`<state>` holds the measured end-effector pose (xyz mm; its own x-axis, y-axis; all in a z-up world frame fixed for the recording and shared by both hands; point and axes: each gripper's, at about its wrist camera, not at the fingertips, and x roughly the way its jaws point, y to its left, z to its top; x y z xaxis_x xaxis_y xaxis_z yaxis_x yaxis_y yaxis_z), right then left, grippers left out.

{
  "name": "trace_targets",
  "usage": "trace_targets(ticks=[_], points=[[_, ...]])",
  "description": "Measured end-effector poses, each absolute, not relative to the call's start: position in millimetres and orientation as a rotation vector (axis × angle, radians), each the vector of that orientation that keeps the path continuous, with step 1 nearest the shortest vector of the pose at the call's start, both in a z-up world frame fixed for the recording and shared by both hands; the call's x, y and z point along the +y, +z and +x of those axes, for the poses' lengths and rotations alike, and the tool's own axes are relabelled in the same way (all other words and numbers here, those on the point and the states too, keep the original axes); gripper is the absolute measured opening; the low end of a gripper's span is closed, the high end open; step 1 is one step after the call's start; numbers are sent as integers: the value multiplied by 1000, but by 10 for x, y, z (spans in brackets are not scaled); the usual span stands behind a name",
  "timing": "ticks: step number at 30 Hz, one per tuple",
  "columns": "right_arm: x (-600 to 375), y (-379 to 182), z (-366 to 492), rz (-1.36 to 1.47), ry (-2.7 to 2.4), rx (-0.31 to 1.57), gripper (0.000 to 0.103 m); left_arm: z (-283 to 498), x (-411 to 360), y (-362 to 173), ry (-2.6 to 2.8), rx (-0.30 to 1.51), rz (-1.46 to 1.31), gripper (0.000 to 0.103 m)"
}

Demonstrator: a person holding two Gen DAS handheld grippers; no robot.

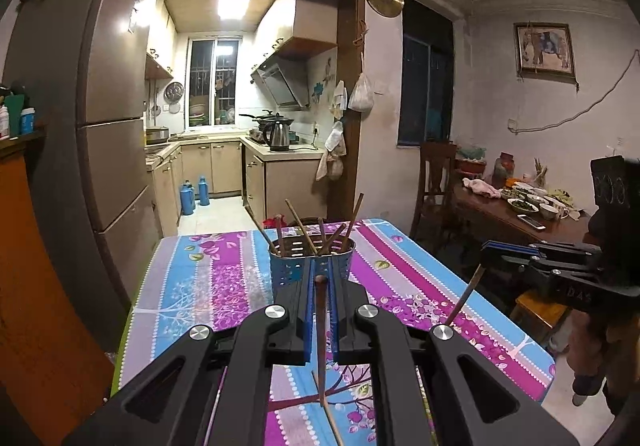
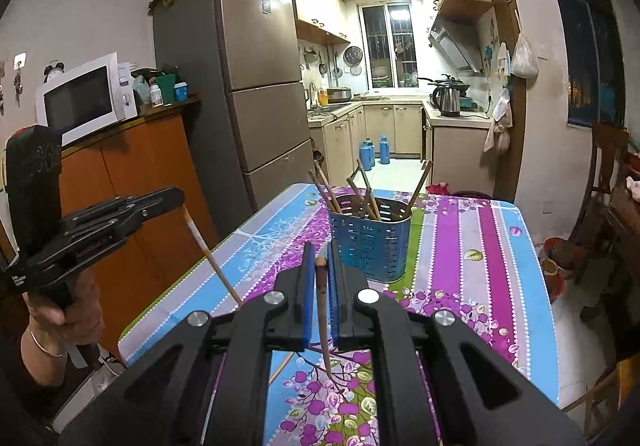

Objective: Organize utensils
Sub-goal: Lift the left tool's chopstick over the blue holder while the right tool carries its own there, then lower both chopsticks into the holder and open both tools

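A blue perforated utensil holder (image 1: 312,266) stands on the flowered tablecloth and holds several brown chopsticks (image 1: 300,230). It also shows in the right wrist view (image 2: 370,238). My left gripper (image 1: 320,278) is shut on a brown chopstick (image 1: 321,334), just short of the holder. My right gripper (image 2: 320,266) is shut on another brown chopstick (image 2: 323,318), near the holder's left front. Each gripper shows in the other's view: the right one (image 1: 492,250) with its chopstick hanging down, the left one (image 2: 176,198) likewise.
The table (image 1: 200,286) has a striped purple and blue cloth. A fridge (image 2: 256,86) and an orange cabinet (image 2: 132,182) with a microwave (image 2: 84,98) stand left. A dining table with dishes (image 1: 520,206) and a chair (image 1: 434,182) stand right. The kitchen lies beyond.
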<state>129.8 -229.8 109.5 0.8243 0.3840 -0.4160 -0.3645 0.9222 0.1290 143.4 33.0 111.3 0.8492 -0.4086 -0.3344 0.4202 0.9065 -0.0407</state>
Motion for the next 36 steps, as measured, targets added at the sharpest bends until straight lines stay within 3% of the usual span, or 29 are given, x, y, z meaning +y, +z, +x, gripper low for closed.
trace_targets(ticks=[9, 23, 30, 36], points=[[-2333, 1311, 1651, 63, 377, 437, 5, 1830, 146, 1302, -450, 337, 37, 8], [-2450, 2201, 2642, 58, 269, 260, 5, 2896, -363, 2338, -408, 137, 48, 8], [-2473, 2058, 3276, 88, 244, 289, 5, 3495, -486, 2220, -376, 122, 31, 8], [-2403, 1690, 3642, 94, 231, 357, 5, 3888, -509, 1786, -358, 209, 32, 8]])
